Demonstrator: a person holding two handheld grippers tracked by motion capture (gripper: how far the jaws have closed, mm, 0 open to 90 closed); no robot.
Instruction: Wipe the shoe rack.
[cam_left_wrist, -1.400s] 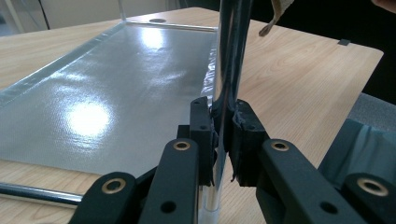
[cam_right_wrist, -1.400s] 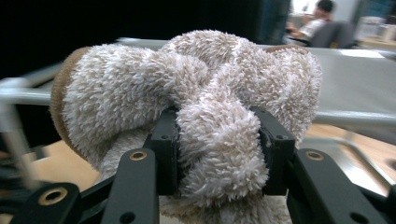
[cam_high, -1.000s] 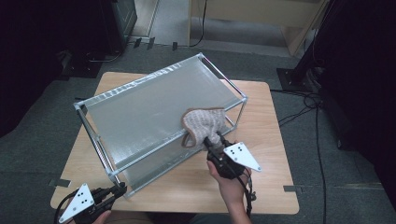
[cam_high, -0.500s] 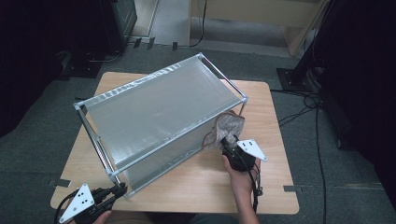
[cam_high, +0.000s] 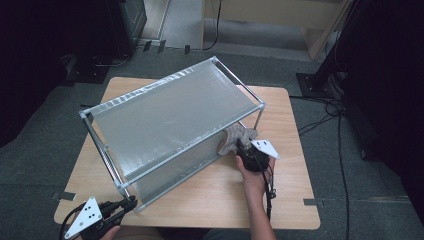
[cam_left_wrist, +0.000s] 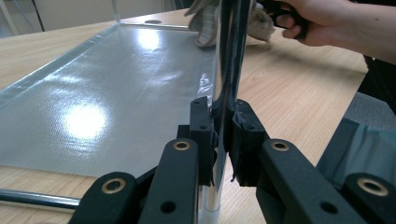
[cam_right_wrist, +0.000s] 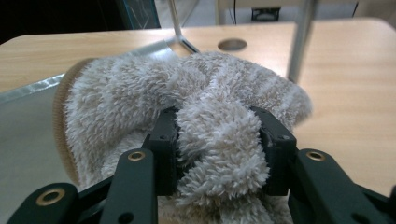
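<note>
Wooden table mid-frame: left gripper clamps silver two-tier rack's chrome post, right gripper pinches fluffy beige towel at lower shelf; wiping looks unfinished.

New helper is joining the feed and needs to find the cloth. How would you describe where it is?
Start at the wooden table and the metal-framed rack with grey shelves standing on it. At the rack's lower shelf, on the person's right side, the right claw is shut on a fluffy cream towel. It is the one soft, shaggy thing among metal and wood.

Right gripper carried fuzzy cloth off rack top, apparently onto lower shelf.
</note>
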